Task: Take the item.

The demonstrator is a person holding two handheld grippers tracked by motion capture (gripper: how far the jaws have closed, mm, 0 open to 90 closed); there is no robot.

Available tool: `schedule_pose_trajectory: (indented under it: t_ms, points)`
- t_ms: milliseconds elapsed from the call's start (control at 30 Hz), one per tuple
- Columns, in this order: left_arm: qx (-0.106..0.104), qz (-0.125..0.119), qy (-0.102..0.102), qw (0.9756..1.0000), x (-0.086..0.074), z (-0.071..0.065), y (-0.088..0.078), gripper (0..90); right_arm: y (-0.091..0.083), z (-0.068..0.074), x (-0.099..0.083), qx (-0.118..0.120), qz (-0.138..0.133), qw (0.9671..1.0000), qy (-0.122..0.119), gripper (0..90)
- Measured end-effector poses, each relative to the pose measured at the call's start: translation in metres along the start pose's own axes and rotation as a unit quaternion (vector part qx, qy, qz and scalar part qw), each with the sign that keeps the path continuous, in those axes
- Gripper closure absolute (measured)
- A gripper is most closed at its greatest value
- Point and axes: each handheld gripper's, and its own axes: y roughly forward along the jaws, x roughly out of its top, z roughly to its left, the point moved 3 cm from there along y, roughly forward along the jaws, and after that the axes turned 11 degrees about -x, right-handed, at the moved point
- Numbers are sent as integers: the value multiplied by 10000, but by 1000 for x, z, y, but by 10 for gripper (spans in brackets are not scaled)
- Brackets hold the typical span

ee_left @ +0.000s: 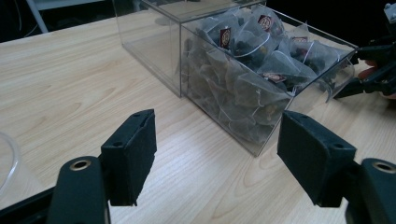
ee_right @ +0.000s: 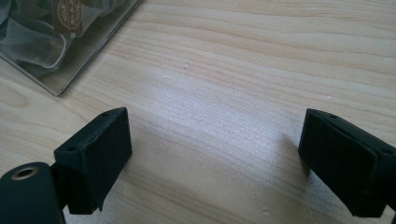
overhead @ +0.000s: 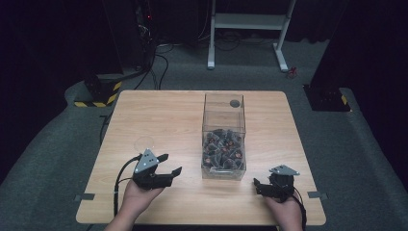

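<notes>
A clear plastic box [overhead: 223, 115] stands right of the table's middle. Its near half is packed with pyramid tea bags [overhead: 223, 148], and its far half looks empty. In the left gripper view the box [ee_left: 159, 51] and its tea bags [ee_left: 254, 60] lie just ahead. My left gripper [overhead: 170, 163] rests near the front left, aimed at the box, open with nothing between its jaws [ee_left: 217, 140]. Right of the box's near corner, my right gripper [overhead: 262, 185] is open over bare wood [ee_right: 215, 144]. The box corner [ee_right: 56, 51] sits at the upper left of the right gripper view.
A clear round cup [overhead: 144, 143] stands just beyond the left gripper; its rim [ee_left: 7, 163] shows at the left edge. The wooden table [overhead: 159, 115] has tape marks [overhead: 84, 197] at its front corners. A white desk frame [overhead: 248, 21] and cables lie on the floor behind.
</notes>
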Motion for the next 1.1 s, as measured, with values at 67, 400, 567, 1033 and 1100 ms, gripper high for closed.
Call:
schedule_pose_trajectory:
  t_ms: [67,400,567,1033,1100]
  points:
    - [-24,-14,1,10000,1,1,3,287,-1,-1,0,30,14,10000,-78,95]
    - [-113,-14,7,9999,8,0,14,295,-1,-3,-2,111,-41,9998,-130,106]
    - [-204,-46,16,9998,13,0,18,299,-1,-3,-2,105,-41,9999,-126,107]
    - [-368,-109,57,9992,23,3,28,306,-1,-2,-2,84,-46,9999,-91,113]
    - [-379,-113,51,9992,24,4,29,307,-1,-2,-2,84,-46,9999,-90,113]
